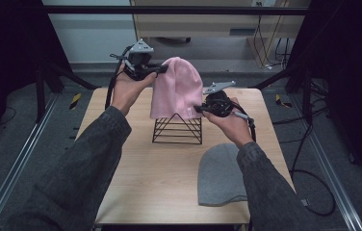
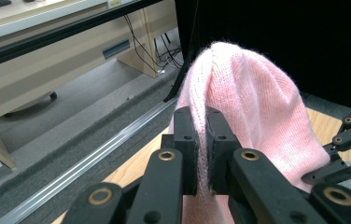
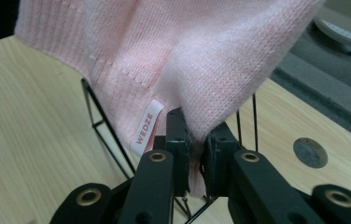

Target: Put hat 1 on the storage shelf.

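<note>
Pink beanie (image 1: pixel 176 86) hangs over wire stand (image 1: pixel 177 130) at table's 12 o'clock; left gripper (image 1: pixel 156 70) pinches its crown, right gripper (image 1: pixel 202 109) clamps its hem, prob. to spread & seat it.

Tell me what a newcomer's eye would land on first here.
The pink beanie, draped over a black wire stand at the middle of the table. The left gripper pinches its upper edge and the right gripper its lower hem, jaws shut on the knit. A grey beanie lies flat at the near right.
</note>
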